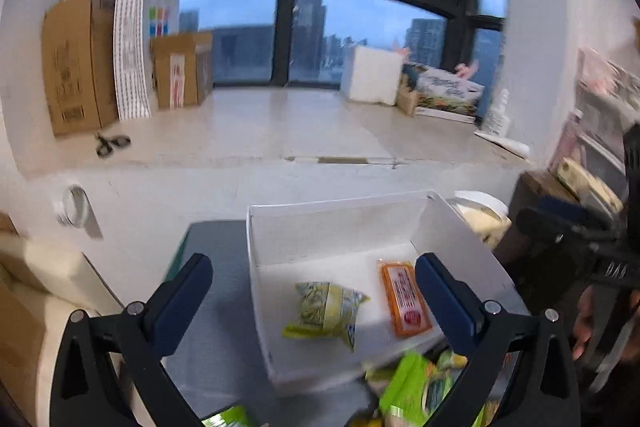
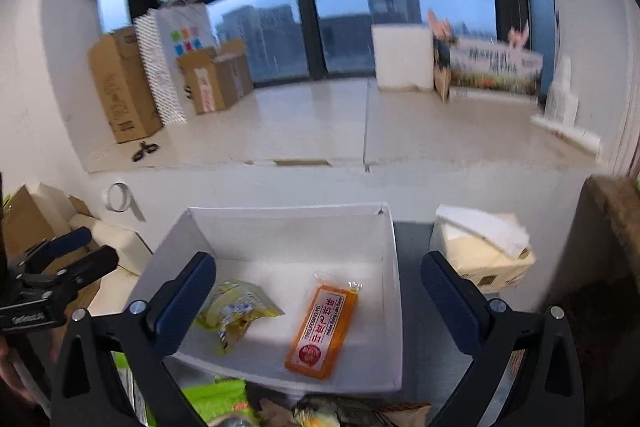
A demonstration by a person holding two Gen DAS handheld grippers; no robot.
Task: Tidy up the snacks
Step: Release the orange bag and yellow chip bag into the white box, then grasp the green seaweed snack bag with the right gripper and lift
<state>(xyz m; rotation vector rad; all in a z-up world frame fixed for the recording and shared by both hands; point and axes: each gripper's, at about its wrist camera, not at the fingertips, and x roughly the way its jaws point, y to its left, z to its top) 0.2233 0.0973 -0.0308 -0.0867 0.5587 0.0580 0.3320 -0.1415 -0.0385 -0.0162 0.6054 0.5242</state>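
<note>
Hovering over the white box [image 2: 394, 287], both grippers released and empty.
Remaining snack pile [image 1: 416, 387] lies at 6 o'clock below left gripper [image 1: 314, 297]; right gripper [image 2: 318, 301] frames orange packet [image 2: 323, 333], long axis 1-to-7 o'clock.

The green packets [image 1: 404, 387] nearest me are smeared and run off the bottom edge; their print can't be read. The yellow bag [image 2: 234, 307] is partly behind a finger. Boxes [image 1: 76, 63] by the window are blurred.
</note>
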